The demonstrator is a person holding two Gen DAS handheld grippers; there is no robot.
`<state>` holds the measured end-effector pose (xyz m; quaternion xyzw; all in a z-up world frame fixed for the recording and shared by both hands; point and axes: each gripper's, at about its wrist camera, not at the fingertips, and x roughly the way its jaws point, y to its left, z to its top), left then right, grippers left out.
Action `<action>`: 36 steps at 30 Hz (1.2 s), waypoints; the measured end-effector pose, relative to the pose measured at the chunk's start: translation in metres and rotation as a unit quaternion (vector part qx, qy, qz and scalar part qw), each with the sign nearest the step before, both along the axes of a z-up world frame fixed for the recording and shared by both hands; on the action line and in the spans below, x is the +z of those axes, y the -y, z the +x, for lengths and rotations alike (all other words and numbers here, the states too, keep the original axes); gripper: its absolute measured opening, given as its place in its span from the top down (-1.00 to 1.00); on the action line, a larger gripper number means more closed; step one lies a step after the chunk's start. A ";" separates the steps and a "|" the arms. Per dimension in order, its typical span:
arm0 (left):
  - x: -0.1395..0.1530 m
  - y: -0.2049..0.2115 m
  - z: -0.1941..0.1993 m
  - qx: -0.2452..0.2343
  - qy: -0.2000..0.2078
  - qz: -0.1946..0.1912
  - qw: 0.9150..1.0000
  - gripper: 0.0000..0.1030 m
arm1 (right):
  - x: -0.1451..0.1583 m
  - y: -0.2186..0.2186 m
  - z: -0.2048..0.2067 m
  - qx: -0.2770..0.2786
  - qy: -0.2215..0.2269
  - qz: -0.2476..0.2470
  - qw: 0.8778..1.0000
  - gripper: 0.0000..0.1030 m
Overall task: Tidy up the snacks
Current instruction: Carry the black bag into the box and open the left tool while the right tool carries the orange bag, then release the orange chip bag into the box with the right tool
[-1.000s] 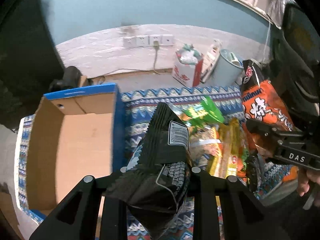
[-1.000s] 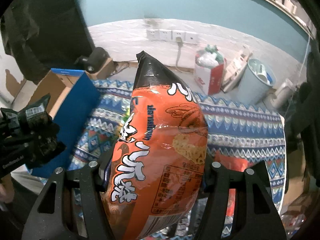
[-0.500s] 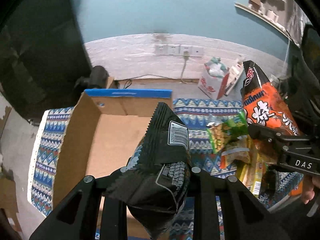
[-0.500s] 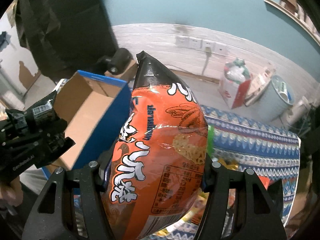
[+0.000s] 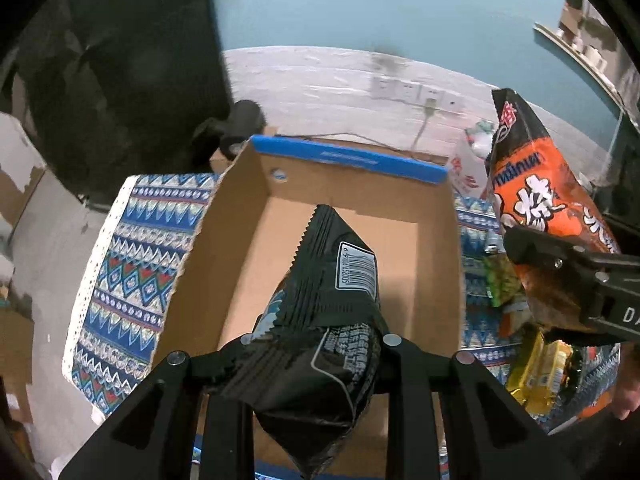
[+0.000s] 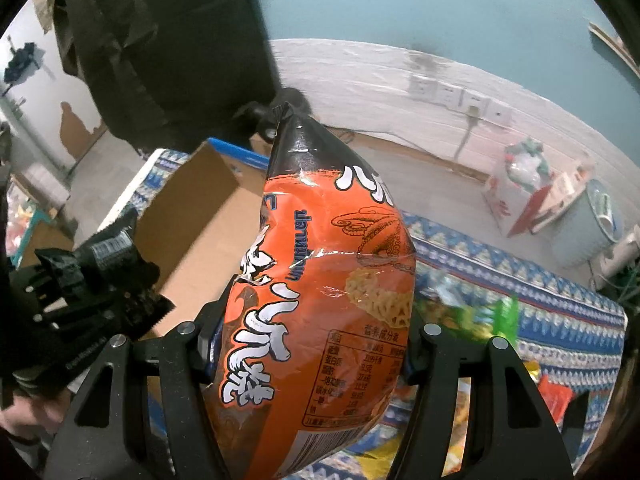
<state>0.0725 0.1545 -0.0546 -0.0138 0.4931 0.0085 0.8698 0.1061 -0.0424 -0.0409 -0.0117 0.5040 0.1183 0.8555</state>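
My left gripper is shut on a black snack bag with a white barcode, hanging over the open cardboard box with blue outer walls. My right gripper is shut on a large orange snack bag, held upright just right of the box. The orange bag and the right gripper show at the right edge of the left wrist view. The left gripper with the black bag shows at the left of the right wrist view, over the box.
The box stands on a blue patterned cloth. A pile of loose snack packs in green and yellow lies on the cloth right of the box. Behind are a white wall with sockets, a red-and-white carton and a pale bin.
Both grippers have swung left with their bags. The black bag went from over the cloth beside the box to over the box's inside; the orange bag came up beside the box.
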 end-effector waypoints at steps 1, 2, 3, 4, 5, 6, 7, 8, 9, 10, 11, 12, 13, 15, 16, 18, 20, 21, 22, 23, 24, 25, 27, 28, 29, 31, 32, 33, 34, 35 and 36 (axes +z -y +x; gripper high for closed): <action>-0.004 -0.006 0.000 0.005 -0.003 -0.001 1.000 0.53 | -0.001 -0.005 0.003 0.004 -0.002 0.001 1.000 -0.22; -0.007 -0.011 0.000 0.010 -0.006 -0.001 1.000 0.53 | -0.002 -0.011 0.005 0.009 -0.004 0.001 1.000 -0.23; -0.010 -0.015 0.000 0.015 -0.009 0.000 1.000 0.53 | -0.004 -0.018 0.008 0.015 -0.008 0.000 1.000 -0.22; -0.013 -0.020 0.000 0.020 -0.013 -0.001 1.000 0.53 | -0.006 -0.022 0.011 0.018 -0.011 0.001 1.000 -0.22; -0.016 -0.024 0.001 0.021 -0.015 -0.001 1.000 0.53 | -0.008 -0.027 0.014 0.020 -0.015 0.002 1.000 -0.22; -0.018 -0.027 0.001 0.024 -0.018 0.000 1.000 0.53 | -0.010 -0.032 0.017 0.022 -0.020 0.005 1.000 -0.22; -0.021 -0.030 0.001 0.027 -0.022 0.001 0.999 0.53 | -0.012 -0.036 0.018 0.026 -0.024 0.009 0.999 -0.22; -0.024 -0.034 0.002 0.029 -0.026 0.002 0.999 0.52 | -0.014 -0.042 0.022 0.031 -0.028 0.011 0.999 -0.22; -0.027 -0.036 0.002 0.033 -0.031 0.003 0.999 0.52 | -0.016 -0.048 0.024 0.034 -0.032 0.011 0.999 -0.22; -0.031 -0.040 0.003 0.039 -0.038 0.002 0.999 0.52 | -0.018 -0.051 0.026 0.036 -0.035 0.011 0.999 -0.22; -0.033 -0.043 0.003 0.042 -0.044 -0.001 0.998 0.52 | -0.021 -0.056 0.028 0.039 -0.040 0.012 0.998 -0.22; -0.036 -0.046 0.003 0.046 -0.051 -0.006 0.998 0.49 | -0.024 -0.060 0.030 0.041 -0.045 0.014 0.998 -0.22; -0.039 -0.049 0.004 0.050 -0.058 -0.011 0.997 0.47 | -0.027 -0.064 0.032 0.043 -0.049 0.014 0.998 -0.22; -0.043 -0.053 0.004 0.056 -0.065 -0.015 0.996 0.43 | -0.032 -0.070 0.034 0.048 -0.055 0.010 0.997 -0.23; -0.044 -0.055 0.004 0.059 -0.067 -0.012 0.996 0.35 | -0.036 -0.074 0.035 0.051 -0.059 0.007 0.997 -0.23; -0.044 -0.058 0.003 0.066 -0.065 -0.003 0.996 0.17 | -0.042 -0.080 0.036 0.055 -0.067 0.003 0.996 -0.23; -0.040 -0.061 0.001 0.073 -0.060 0.003 0.996 -0.12 | -0.049 -0.085 0.037 0.060 -0.074 -0.002 0.995 -0.23; -0.038 -0.063 0.000 0.077 -0.058 0.006 0.995 -0.21 | -0.052 -0.087 0.038 0.064 -0.079 -0.004 0.995 -0.23; -0.036 -0.064 0.000 0.081 -0.054 0.009 0.995 -0.32 | -0.055 -0.089 0.039 0.066 -0.082 -0.006 0.994 -0.23; -0.034 -0.065 -0.001 0.083 -0.051 0.010 0.995 -0.34 | -0.057 -0.091 0.040 0.067 -0.085 -0.008 0.994 -0.23; -0.033 -0.067 -0.001 0.084 -0.049 0.010 0.995 -0.34 | -0.060 -0.091 0.041 0.067 -0.087 -0.010 0.994 -0.23; -0.032 -0.069 -0.001 0.085 -0.049 0.010 0.995 -0.34 | -0.062 -0.092 0.042 0.067 -0.089 -0.012 0.994 -0.23; -0.030 -0.071 -0.001 0.088 -0.052 0.011 0.995 -0.34 | -0.066 -0.092 0.044 0.068 -0.094 -0.012 0.993 -0.23; -0.029 -0.071 -0.002 0.089 -0.052 0.011 0.995 -0.34 | -0.068 -0.091 0.045 0.068 -0.098 -0.011 0.993 -0.24; -0.028 -0.073 -0.002 0.091 -0.052 0.011 0.994 -0.34 | -0.070 -0.091 0.045 0.065 -0.101 -0.011 0.993 -0.24; -0.025 -0.072 -0.002 0.091 -0.049 0.010 0.995 -0.34 | -0.073 -0.088 0.047 0.060 -0.108 -0.011 0.992 -0.28; -0.023 -0.072 -0.002 0.091 -0.048 0.008 0.995 -0.34 | -0.073 -0.087 0.047 0.057 -0.109 -0.012 0.992 -0.28; -0.021 -0.071 -0.002 0.090 -0.046 0.008 0.995 -0.34 | -0.073 -0.086 0.047 0.055 -0.109 -0.013 0.992 -0.31; -0.021 -0.071 -0.002 0.090 -0.045 0.008 0.995 -0.34 | -0.072 -0.085 0.046 0.053 -0.107 -0.012 0.993 -0.35; -0.020 -0.070 -0.002 0.088 -0.044 0.008 0.995 -0.34 | -0.069 -0.084 0.045 0.053 -0.102 -0.010 0.993 -0.38; -0.019 -0.069 -0.002 0.087 -0.043 0.007 0.995 -0.34 | -0.064 -0.082 0.044 0.052 -0.095 -0.007 0.994 -0.46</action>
